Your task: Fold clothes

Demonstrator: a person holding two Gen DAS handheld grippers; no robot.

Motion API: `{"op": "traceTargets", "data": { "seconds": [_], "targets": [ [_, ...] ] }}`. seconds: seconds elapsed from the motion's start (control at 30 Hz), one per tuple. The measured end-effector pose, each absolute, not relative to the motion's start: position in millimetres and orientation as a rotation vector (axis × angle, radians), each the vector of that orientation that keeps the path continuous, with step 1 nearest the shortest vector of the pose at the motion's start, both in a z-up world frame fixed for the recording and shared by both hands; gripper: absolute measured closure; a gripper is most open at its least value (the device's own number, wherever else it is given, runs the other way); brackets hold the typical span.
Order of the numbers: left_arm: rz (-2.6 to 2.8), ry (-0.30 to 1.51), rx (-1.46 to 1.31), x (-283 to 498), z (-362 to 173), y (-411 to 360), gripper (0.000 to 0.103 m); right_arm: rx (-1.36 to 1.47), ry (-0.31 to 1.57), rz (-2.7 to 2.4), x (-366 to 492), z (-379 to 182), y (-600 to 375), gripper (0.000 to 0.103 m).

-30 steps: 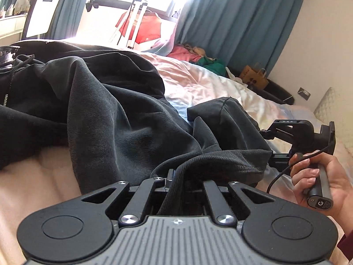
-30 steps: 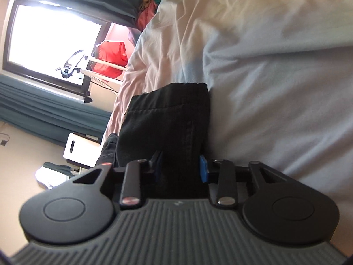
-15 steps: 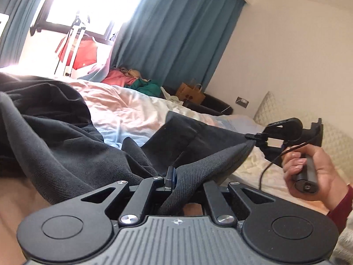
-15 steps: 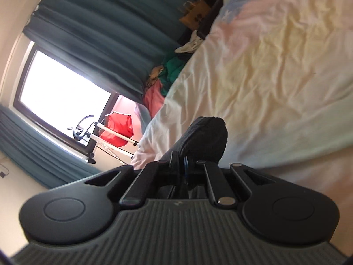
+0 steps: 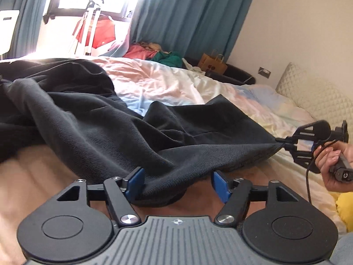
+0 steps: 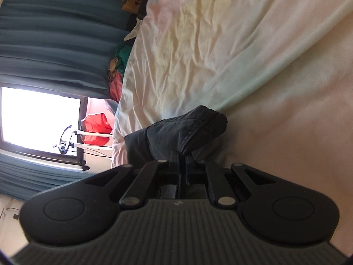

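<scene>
Now right gripper (image 6: 182, 162) pinches dark garment (image 5: 123, 130)

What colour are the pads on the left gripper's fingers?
Blue pads, clearest in the left wrist view.

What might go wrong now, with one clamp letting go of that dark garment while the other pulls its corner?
The left gripper is opening, and the black garment only drapes between its pads, so that edge may slump and spoil the fold. The right gripper pinches just a small corner, which could slip out under tension. The rest of the garment lies bunched on the bed sheet, so creases may get folded in.
</scene>
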State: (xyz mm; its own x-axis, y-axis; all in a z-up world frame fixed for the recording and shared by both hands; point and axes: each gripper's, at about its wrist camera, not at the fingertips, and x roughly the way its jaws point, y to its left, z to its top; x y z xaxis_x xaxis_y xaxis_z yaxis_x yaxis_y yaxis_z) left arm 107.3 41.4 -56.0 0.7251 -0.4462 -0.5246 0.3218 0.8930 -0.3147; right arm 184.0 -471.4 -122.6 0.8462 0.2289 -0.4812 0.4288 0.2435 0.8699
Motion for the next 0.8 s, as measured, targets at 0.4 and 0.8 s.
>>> {"op": "traceTargets", "data": {
  "seconds": [0.4, 0.8],
  "targets": [
    [0.211, 0.701, -1.238, 109, -89, 241, 0.005, 1.494, 0.618, -0.156, 197, -158, -477, 0.045],
    [0.536, 0.416, -1.526, 114, -104, 308, 0.050, 1.434, 0.467, -0.209, 221, -168, -489, 0.090]
  ]
}}
